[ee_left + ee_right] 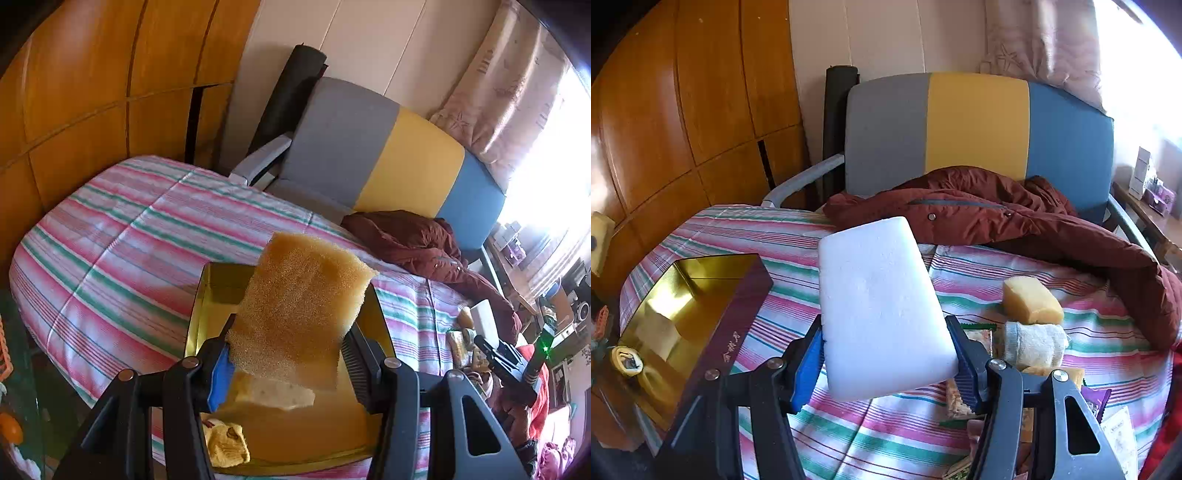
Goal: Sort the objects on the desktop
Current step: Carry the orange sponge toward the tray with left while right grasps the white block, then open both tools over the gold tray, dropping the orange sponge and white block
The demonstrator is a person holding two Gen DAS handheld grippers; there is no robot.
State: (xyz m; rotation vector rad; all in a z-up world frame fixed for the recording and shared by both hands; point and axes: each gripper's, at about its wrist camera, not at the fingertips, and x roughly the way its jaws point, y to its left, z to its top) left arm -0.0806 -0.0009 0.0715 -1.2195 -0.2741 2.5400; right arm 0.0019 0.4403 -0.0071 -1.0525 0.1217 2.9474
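One gold-lined box point(701, 295) sits on the striped cloth point(868, 435). Above it, the left gripper point(284, 363) pinches one yellow sponge point(299, 306); beside the box, the right gripper point(886, 365) clamps one white foam block point(882, 310). Two pieces lie inside the box: one pale sponge point(275, 393) and one yellow cloth point(225, 443).

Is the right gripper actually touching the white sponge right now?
Touching. In the right wrist view, both fingers of the right gripper press against the white sponge's sides, holding it above the striped cloth.

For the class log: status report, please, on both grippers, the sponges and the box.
Left gripper shut on yellow sponge, over gold box. Right gripper shut on white sponge, beside the box. Nothing blocking.
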